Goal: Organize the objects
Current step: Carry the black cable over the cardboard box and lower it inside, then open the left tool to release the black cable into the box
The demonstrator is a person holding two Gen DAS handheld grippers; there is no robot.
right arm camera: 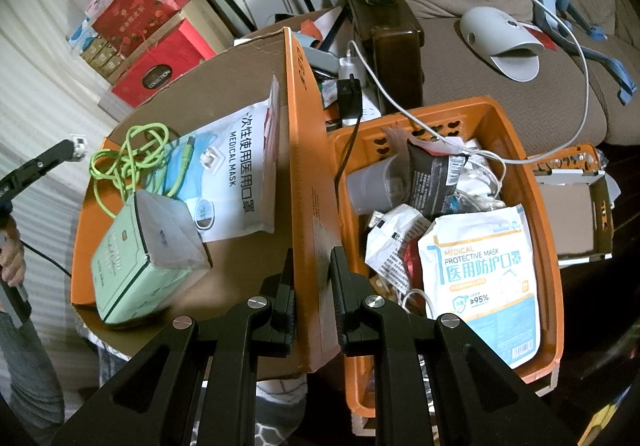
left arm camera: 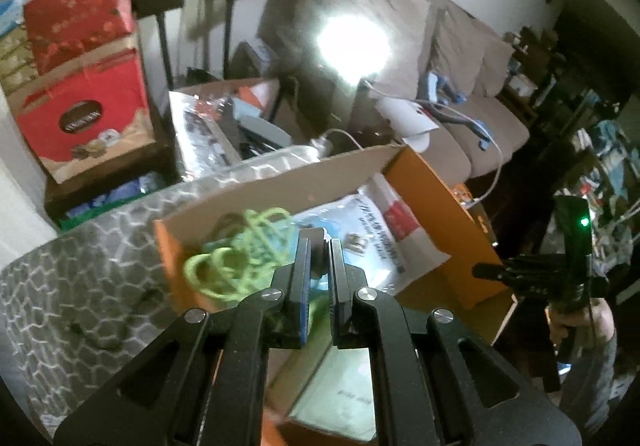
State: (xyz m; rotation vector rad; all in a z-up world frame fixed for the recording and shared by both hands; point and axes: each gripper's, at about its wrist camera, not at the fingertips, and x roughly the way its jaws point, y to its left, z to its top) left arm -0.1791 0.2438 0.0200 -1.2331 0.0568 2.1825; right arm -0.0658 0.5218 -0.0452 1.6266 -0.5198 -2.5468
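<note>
Left wrist view: left tongs were pinched on a small white thing, probably a charger plug, hovering over the cardboard box by the green cable. Next move, I'd guess: let go inside.

Right wrist view: right tongs clamped the box's orange wall, steadying it beside the orange basket.

Black tool, seemingly grey sleeve
</note>
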